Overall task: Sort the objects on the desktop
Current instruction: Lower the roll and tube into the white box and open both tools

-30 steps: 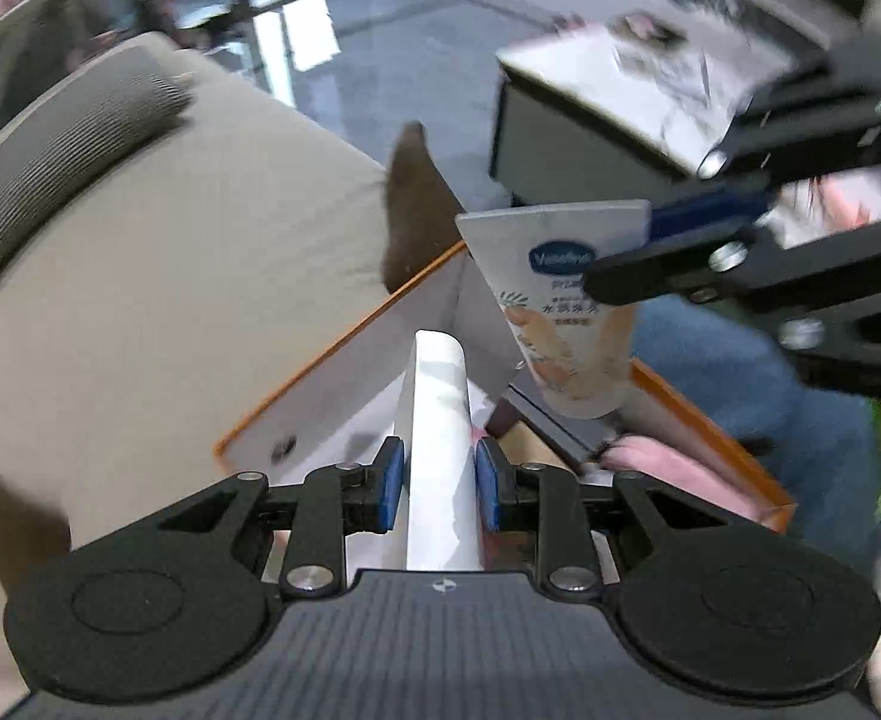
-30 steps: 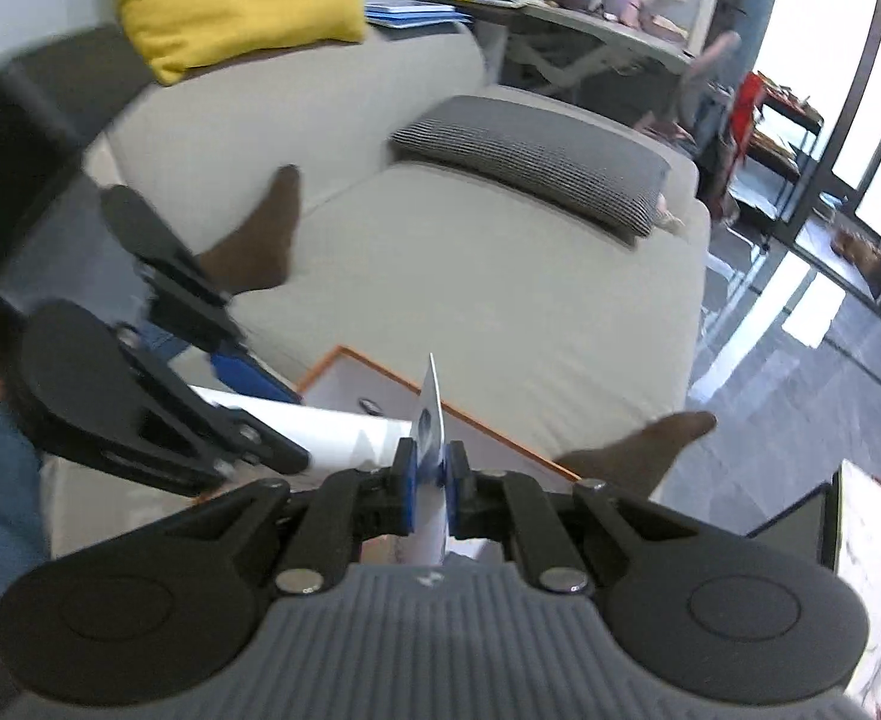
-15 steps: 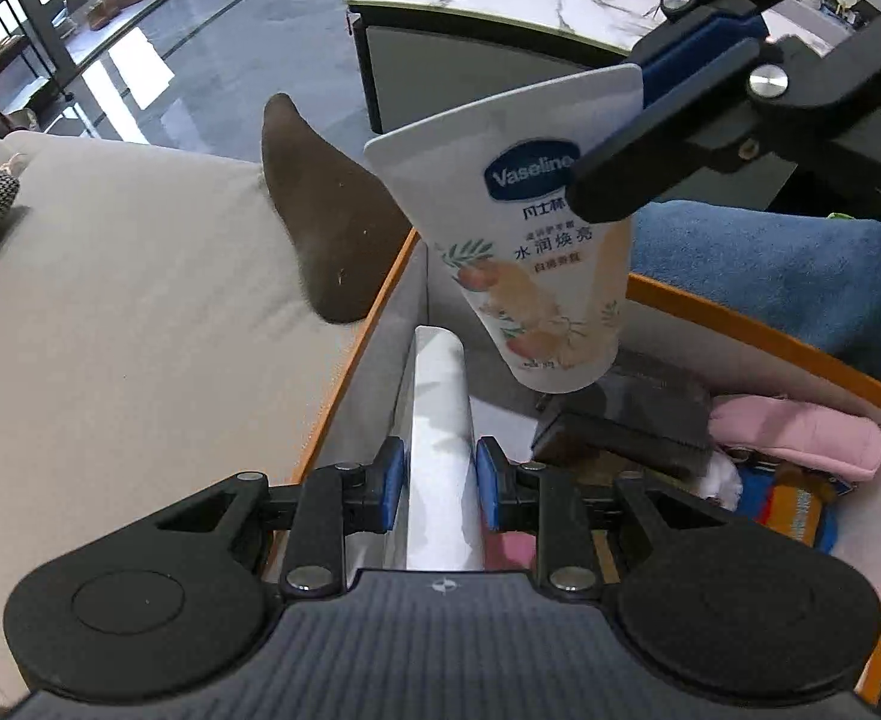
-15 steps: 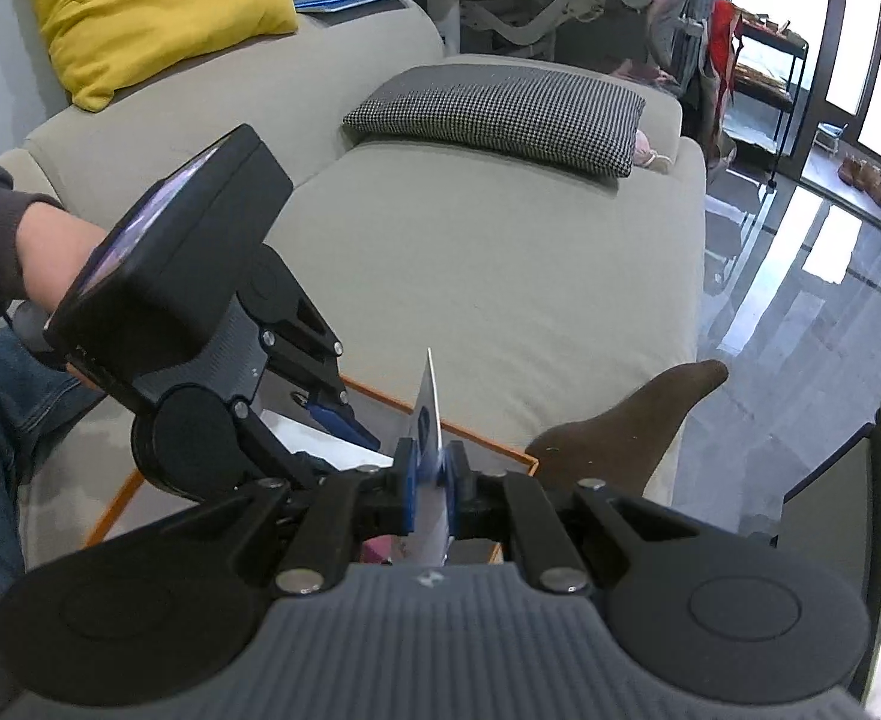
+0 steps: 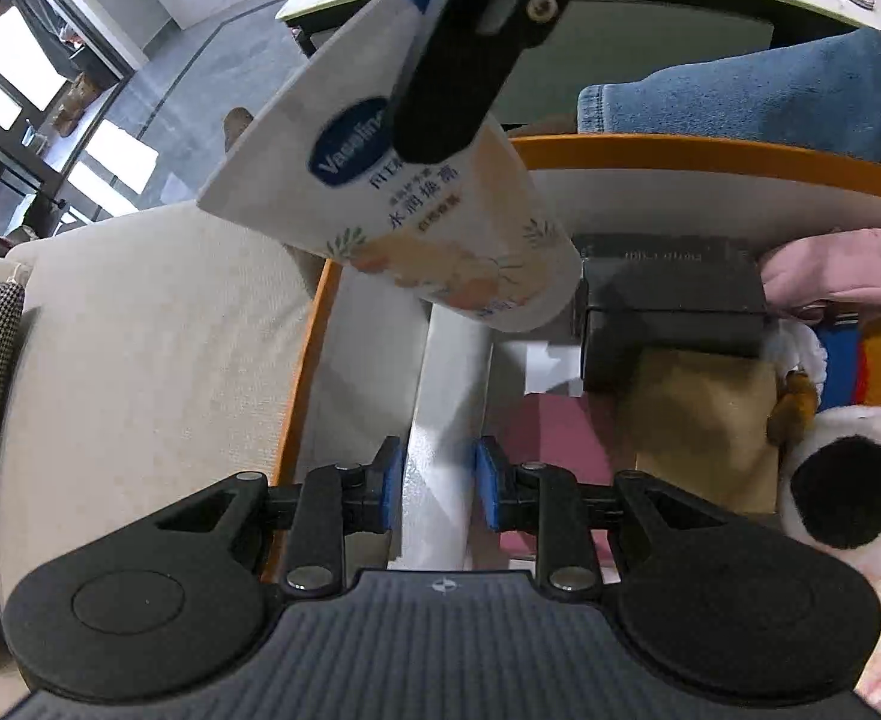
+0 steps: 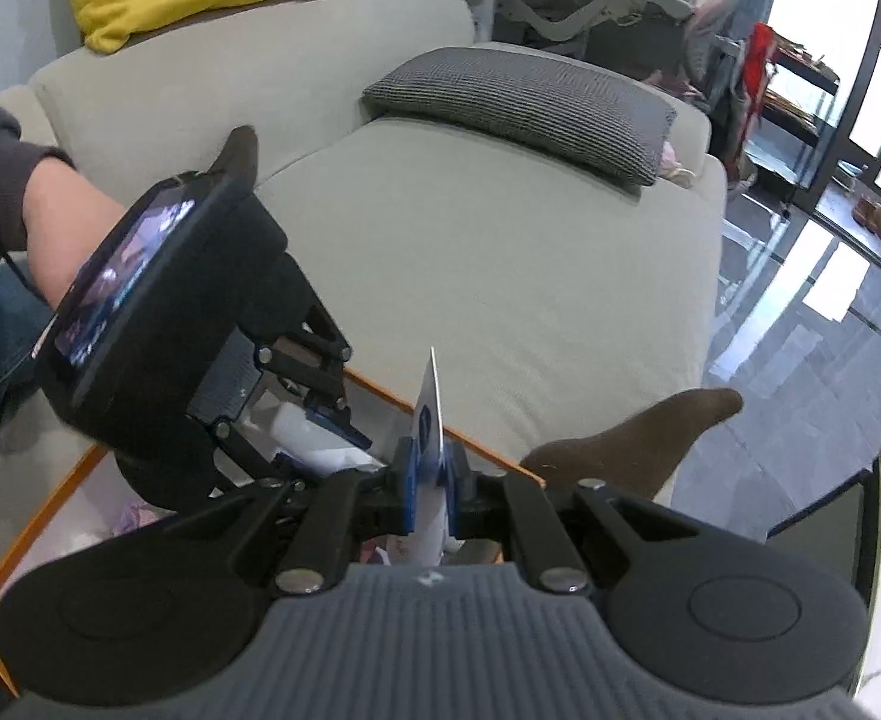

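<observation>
Lotion, a Vaseline tube (image 5: pixel 416 204), hangs cap-down from the right tool (image 6: pixel 431 495), whose blue pads pinch the flat crimped end. Compared with half a second ago the tube is tilted further and sits much closer to the left tool's camera, its cap end just above the far tip of the white tube (image 5: pixel 443 420). The left tool (image 5: pixel 437 486) is closed on that white tube, gripping it near its lower end, and it has dropped nearer the orange-rimmed box (image 5: pixel 710 159); the box's contents now fill more of the view. Ahead and to the right of the left tool lie a black case (image 5: pixel 671 300), a pink pouch (image 5: pixel 842 264), a tan packet (image 5: pixel 704 414) and a white plush toy (image 5: pixel 848 480). In the right wrist view the left tool (image 6: pixel 344 420) reaches deeper into the box (image 6: pixel 434 417), which rests on the beige sofa (image 6: pixel 500 252).
</observation>
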Demonstrator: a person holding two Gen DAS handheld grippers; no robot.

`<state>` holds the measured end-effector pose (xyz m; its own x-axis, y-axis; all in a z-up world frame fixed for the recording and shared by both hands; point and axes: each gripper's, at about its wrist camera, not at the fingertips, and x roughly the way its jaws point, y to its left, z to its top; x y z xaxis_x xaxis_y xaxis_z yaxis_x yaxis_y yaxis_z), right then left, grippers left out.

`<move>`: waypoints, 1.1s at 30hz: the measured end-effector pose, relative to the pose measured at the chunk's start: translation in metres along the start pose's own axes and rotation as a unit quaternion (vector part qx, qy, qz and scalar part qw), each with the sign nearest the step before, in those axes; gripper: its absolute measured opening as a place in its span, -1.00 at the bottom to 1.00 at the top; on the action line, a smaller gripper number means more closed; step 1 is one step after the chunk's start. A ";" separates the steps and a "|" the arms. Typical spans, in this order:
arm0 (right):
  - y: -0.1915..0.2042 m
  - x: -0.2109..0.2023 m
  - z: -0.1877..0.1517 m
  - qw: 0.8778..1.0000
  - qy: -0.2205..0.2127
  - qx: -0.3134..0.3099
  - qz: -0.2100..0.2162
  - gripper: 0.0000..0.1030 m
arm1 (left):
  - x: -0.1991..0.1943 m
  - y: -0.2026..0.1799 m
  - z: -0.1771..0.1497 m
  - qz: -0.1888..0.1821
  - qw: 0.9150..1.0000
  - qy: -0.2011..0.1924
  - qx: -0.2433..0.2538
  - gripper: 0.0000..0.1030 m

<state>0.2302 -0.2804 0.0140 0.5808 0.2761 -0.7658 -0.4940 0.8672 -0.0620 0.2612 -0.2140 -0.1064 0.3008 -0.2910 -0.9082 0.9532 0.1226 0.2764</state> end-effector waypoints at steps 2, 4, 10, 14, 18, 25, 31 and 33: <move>-0.002 0.005 0.000 1.000 0.002 -0.006 0.006 -0.82 | -0.001 0.000 -0.003 0.009 1.000 -0.012 -0.008 -0.43; -0.001 0.008 -0.002 1.000 0.004 -0.020 0.009 -0.82 | -0.007 0.005 -0.004 0.018 0.999 -0.025 -0.027 -0.43; -0.001 0.018 -0.007 0.999 0.005 -0.046 0.014 -0.82 | -0.018 0.008 0.000 0.029 0.998 -0.034 -0.043 -0.44; 0.001 0.025 -0.010 0.997 0.012 -0.073 0.025 -0.82 | -0.020 0.008 -0.002 0.036 0.996 -0.042 -0.077 -0.44; 0.002 0.035 -0.012 0.992 0.031 -0.125 0.019 -0.82 | -0.041 0.012 -0.014 0.042 0.991 -0.043 -0.117 -0.44; 0.005 0.050 -0.018 0.982 0.077 -0.170 0.021 -0.82 | -0.087 0.018 -0.035 0.039 0.971 -0.068 -0.225 -0.44; 0.016 0.058 -0.023 0.977 0.104 -0.185 0.008 -0.81 | -0.125 0.013 -0.054 0.051 0.952 -0.077 -0.291 -0.44; 0.019 0.062 -0.024 0.975 0.117 -0.190 0.004 -0.81 | -0.136 0.009 -0.059 0.055 0.946 -0.080 -0.310 -0.44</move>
<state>0.2411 -0.2565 -0.0497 0.4343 0.1414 -0.8896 -0.7281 0.6366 -0.2542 0.2273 -0.1169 0.0013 0.4458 -0.3783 -0.8113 0.7296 0.6786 0.0845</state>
